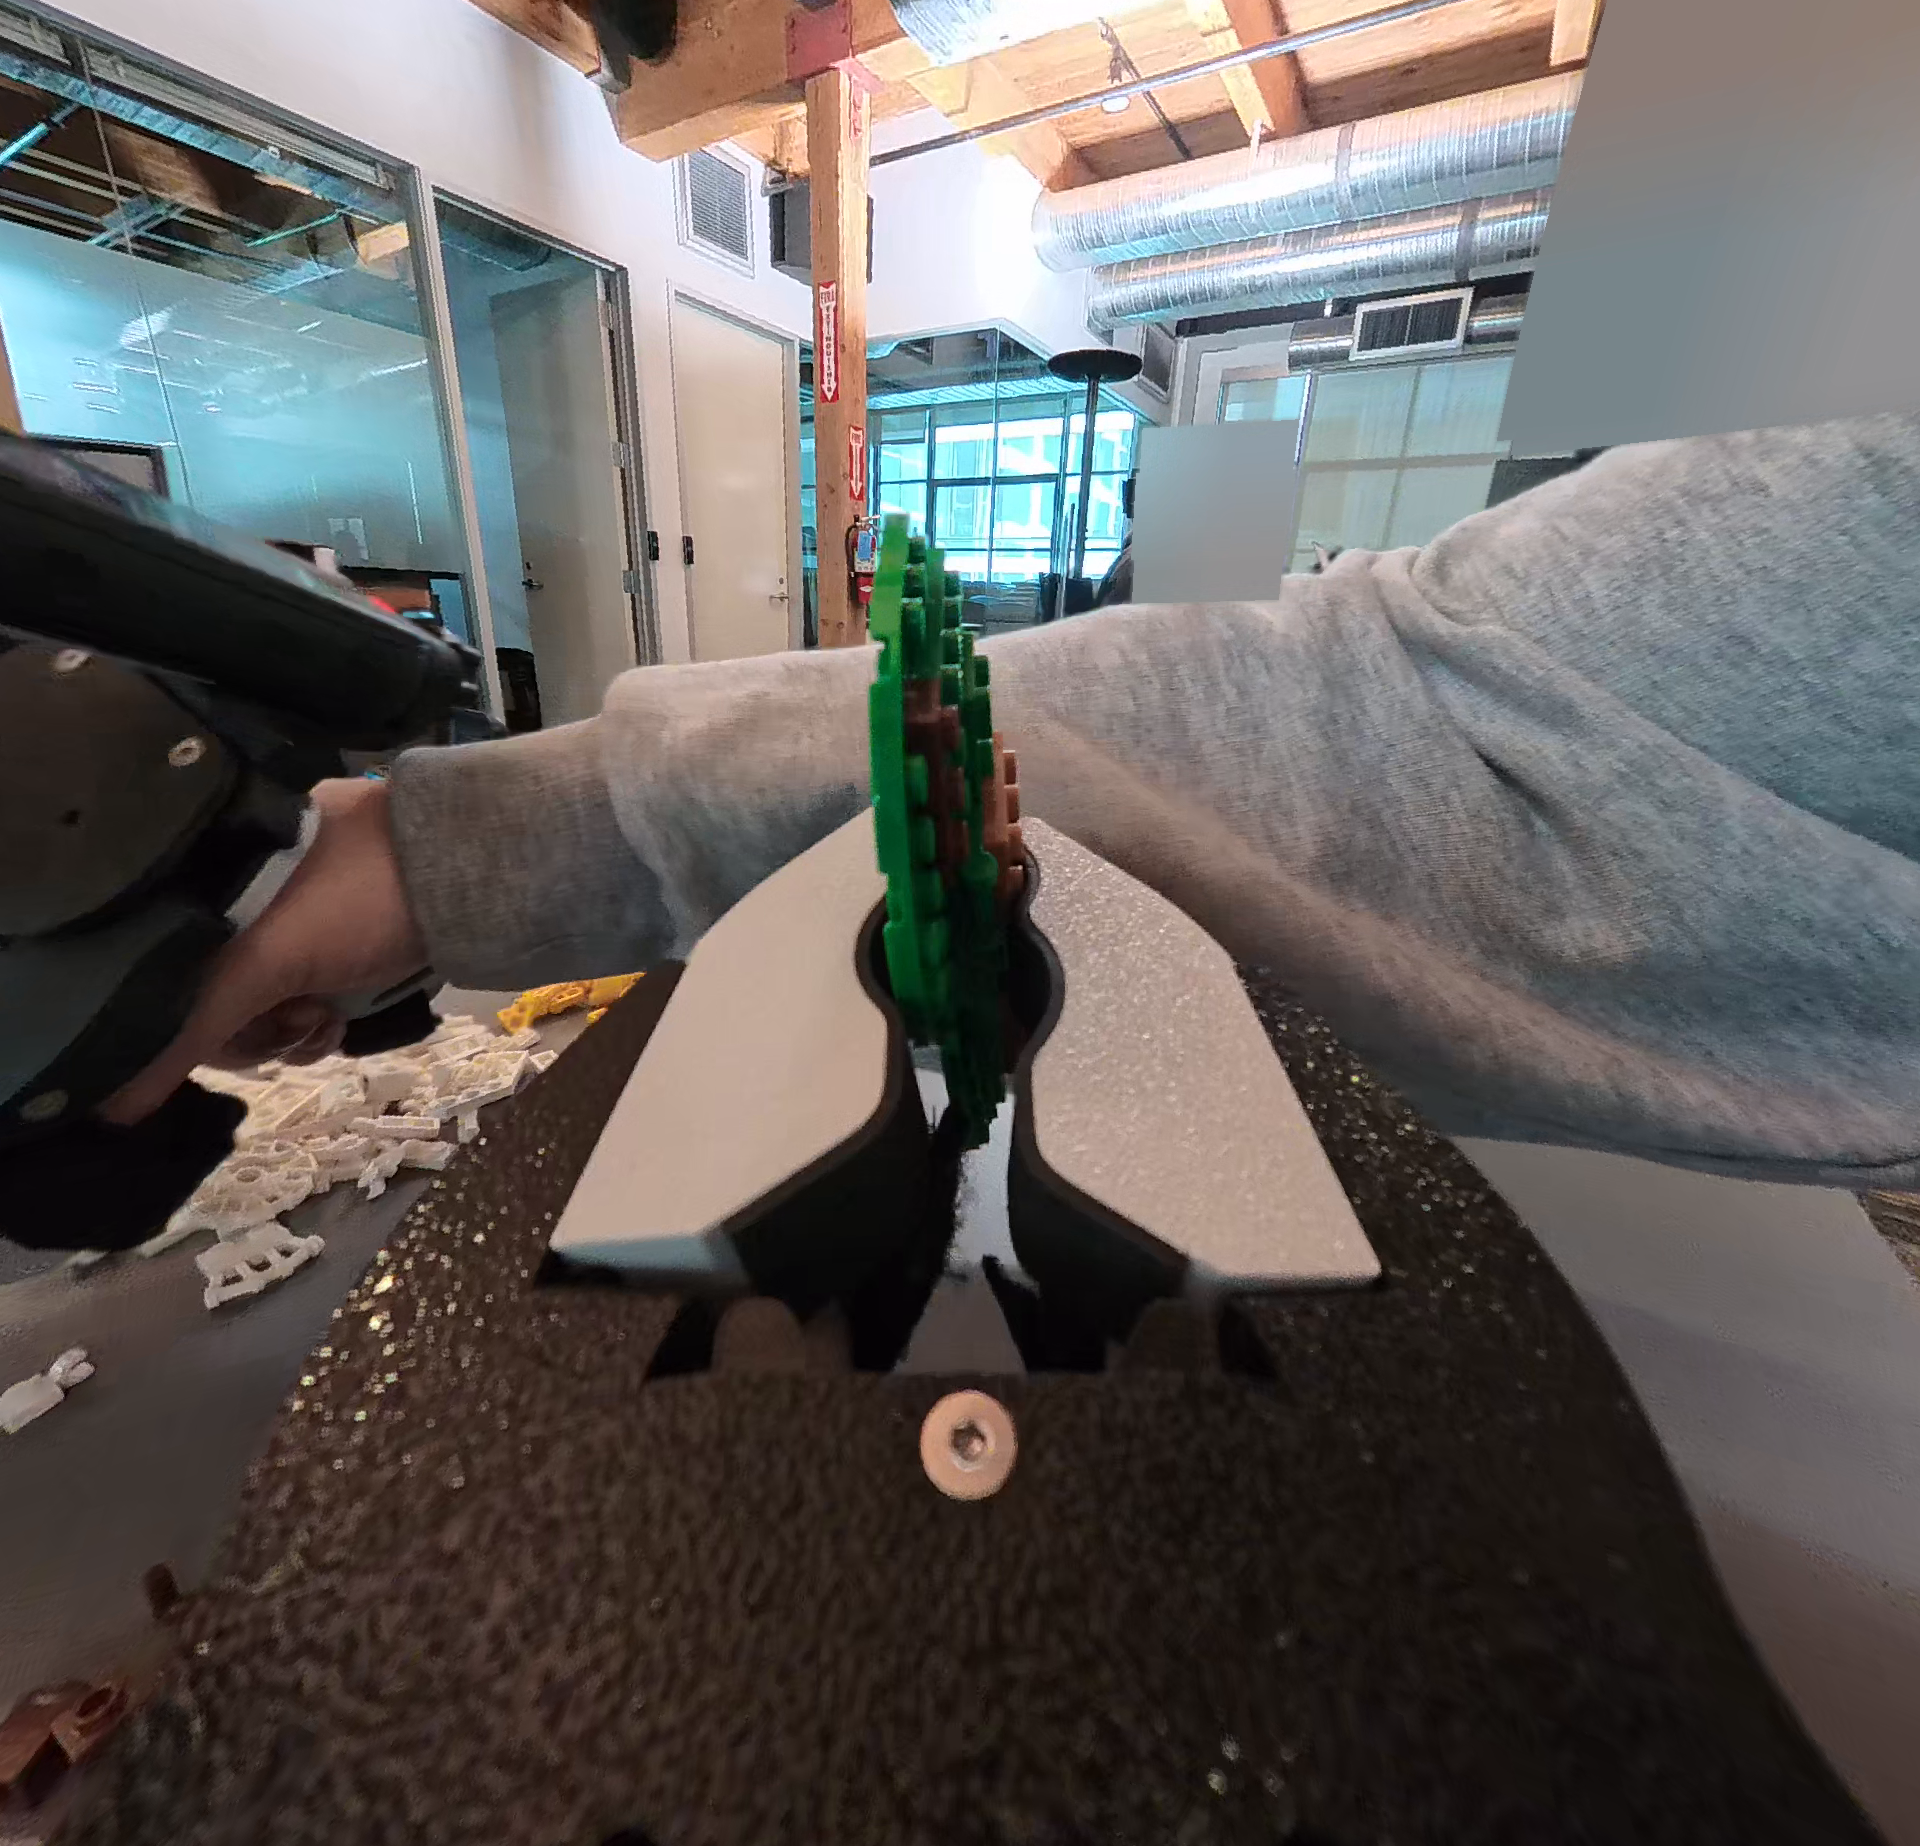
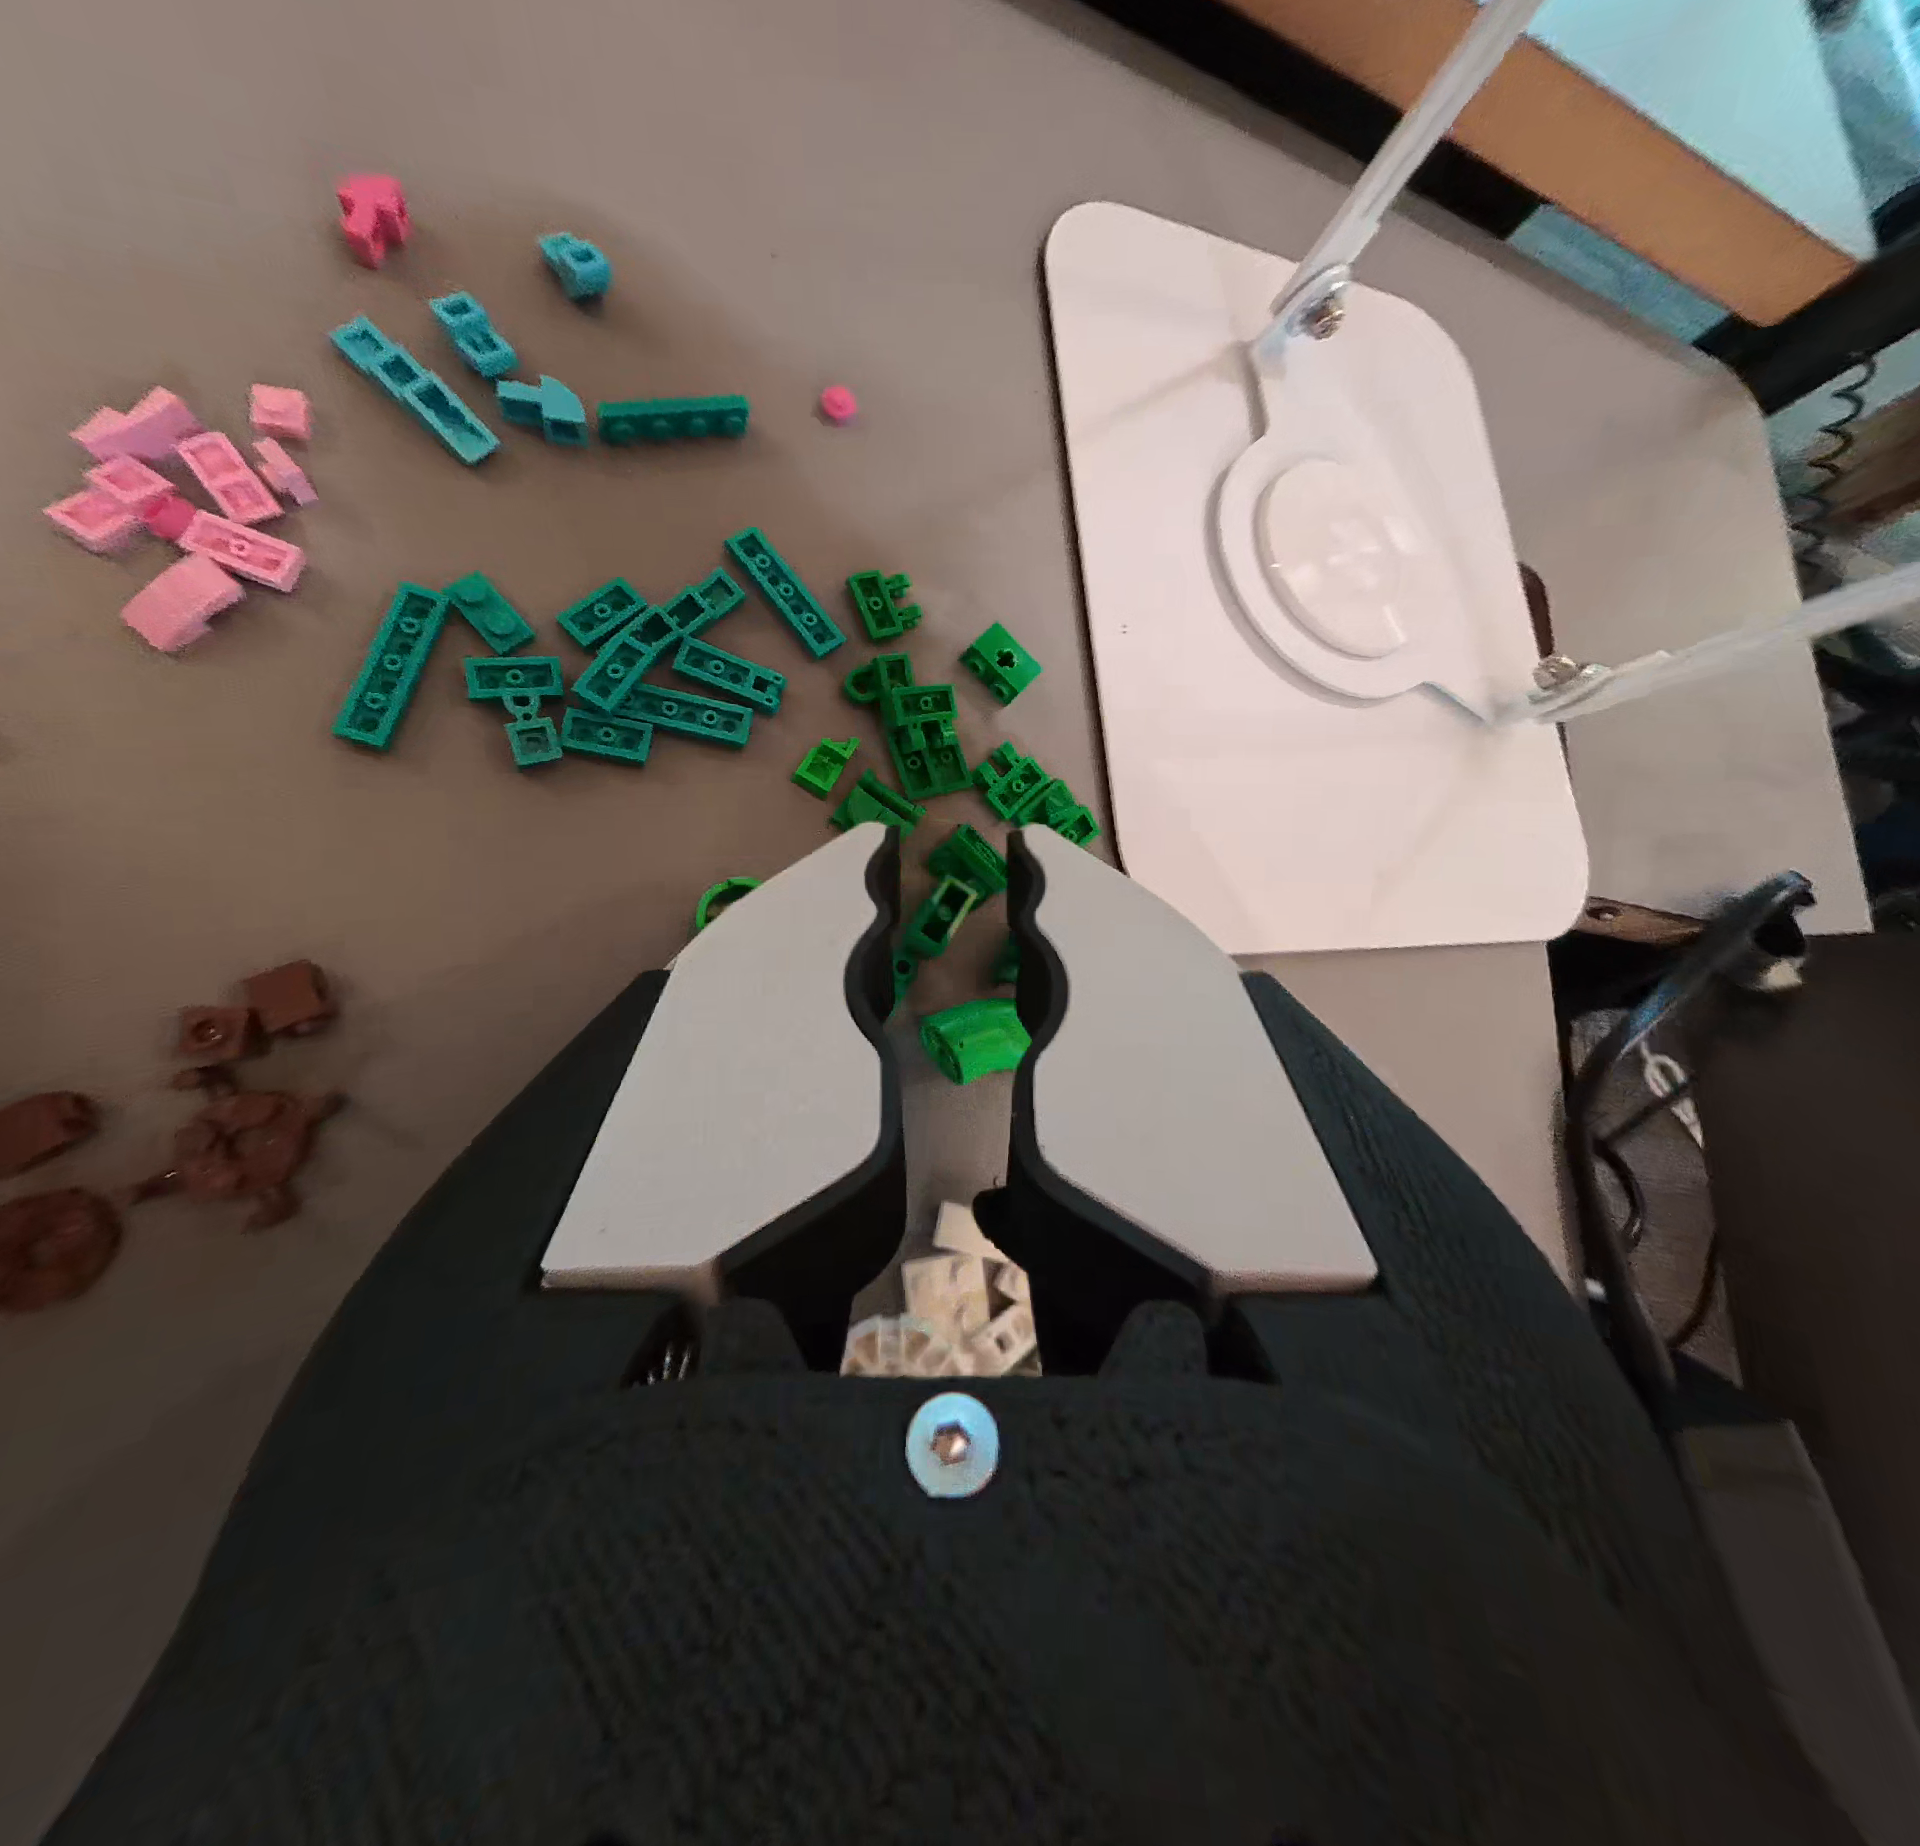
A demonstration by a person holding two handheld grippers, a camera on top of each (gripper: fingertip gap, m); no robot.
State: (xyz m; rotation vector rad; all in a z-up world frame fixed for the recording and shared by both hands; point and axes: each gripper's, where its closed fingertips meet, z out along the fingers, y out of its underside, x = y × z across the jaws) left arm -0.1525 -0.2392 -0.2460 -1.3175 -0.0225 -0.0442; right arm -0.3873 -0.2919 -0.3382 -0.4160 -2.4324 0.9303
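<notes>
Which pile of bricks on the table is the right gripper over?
The bright green pile; the open right gripper hovers at its near edge, unlike the teal, pink and brown piles farther left.

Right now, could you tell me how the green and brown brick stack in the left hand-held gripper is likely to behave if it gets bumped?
The brick stack stands tall above the left hand-held gripper, gripped only near its base, so a knock could probably lever it sideways. It is built of many small layered pieces, so some may snap off. It looks stiff and likely light.

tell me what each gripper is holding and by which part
The left gripper clamps a green and brown brick build by its lower end. The right gripper is open above loose green bricks and holds nothing.
</notes>
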